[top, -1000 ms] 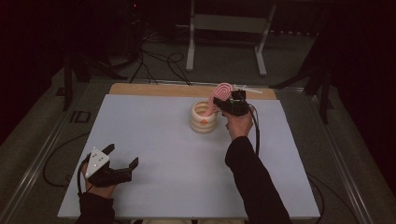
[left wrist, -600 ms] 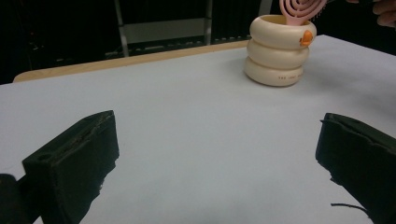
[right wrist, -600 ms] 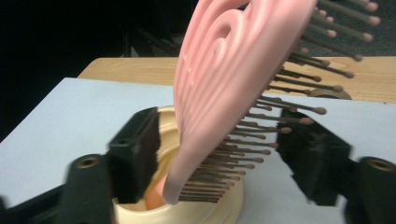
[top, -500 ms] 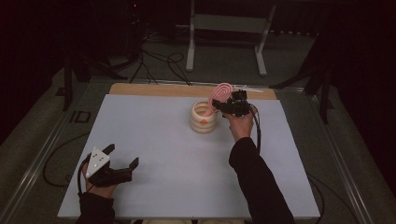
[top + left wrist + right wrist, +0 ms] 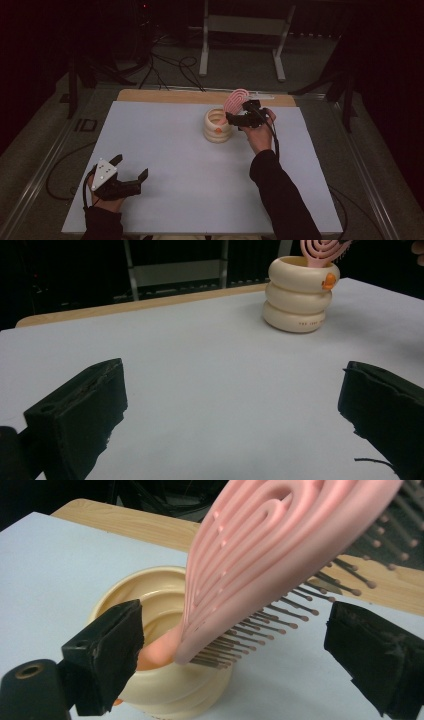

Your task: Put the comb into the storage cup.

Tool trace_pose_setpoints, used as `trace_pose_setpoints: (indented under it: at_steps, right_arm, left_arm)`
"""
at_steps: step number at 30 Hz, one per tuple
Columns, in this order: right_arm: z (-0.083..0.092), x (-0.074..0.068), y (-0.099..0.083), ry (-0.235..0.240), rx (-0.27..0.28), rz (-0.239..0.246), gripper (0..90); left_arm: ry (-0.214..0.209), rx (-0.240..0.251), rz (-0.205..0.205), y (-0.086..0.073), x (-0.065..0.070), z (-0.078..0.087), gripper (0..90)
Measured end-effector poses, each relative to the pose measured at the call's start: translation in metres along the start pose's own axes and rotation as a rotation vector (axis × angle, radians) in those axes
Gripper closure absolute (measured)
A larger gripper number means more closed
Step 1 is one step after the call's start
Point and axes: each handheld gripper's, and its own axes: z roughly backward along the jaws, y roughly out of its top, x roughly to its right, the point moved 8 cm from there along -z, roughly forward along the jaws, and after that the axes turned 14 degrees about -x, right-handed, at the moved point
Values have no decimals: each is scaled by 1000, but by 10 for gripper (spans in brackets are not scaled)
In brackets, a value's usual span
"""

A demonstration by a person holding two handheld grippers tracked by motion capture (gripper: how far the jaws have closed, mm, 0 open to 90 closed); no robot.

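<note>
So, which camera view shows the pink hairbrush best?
The right gripper view: the pink hairbrush is close up, with its handle down in the cream holder and its bristles distinct. The high view shows it small, leaning out of the holder. The left gripper view catches part of its head at the top edge.

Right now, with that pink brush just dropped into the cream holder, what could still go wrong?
The pink hairbrush leans handle-down in the cream ringed holder, head sticking far above the rim, so it might tip the holder or slide out. The right gripper has just been opening, and its jaws stand apart on either side of the brush; pulling back carelessly could snag the bristles and drag the brush along.
</note>
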Motion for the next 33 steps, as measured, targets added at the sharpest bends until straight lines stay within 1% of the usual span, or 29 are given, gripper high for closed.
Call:
trace_pose_setpoints:
  at_steps: [3, 7, 8, 10, 16, 19, 20, 24, 30, 31, 32, 33]
  right_arm:
    - [5, -1, -3, 0, 7, 16, 88]
    - [10, 0, -5, -8, 13, 14, 84]
    - [12, 1, -7, -13, 15, 5, 84]
    - [18, 2, -13, -23, 15, 18, 84]
    - [27, 6, -21, -17, 27, 19, 84]
    - [30, 8, -26, -11, 32, 11, 84]
    - [34, 8, -30, -10, 37, 14, 84]
    - [37, 9, -37, -17, 34, 15, 85]
    - [53, 11, -50, -25, 67, 18, 87]
    - [53, 11, -50, -25, 67, 18, 87]
    - [56, 10, -52, -22, 74, 20, 87]
    - [62, 9, -58, -10, 89, 16, 88]
  left_arm:
    - [3, 1, 4, 0, -1, 0, 3]
    - [5, -2, 8, 0, -1, 0, 3]
    - [4, -2, 9, 0, -1, -1, 3]
    - [3, -1, 12, 0, -1, -1, 2]
    - [3, -7, 10, 0, 0, -2, 2]
    - [5, -8, 11, 0, 0, -2, 2]
    - [9, -7, 9, 0, 0, -2, 2]
    - [19, -3, 11, 1, -2, -1, 2]
    - [23, -4, 12, 1, -3, -1, 2]
    - [23, -4, 12, 1, -3, -1, 2]
    - [22, -6, 10, 1, -2, -1, 2]
    - [21, -7, 8, 1, -2, -1, 2]
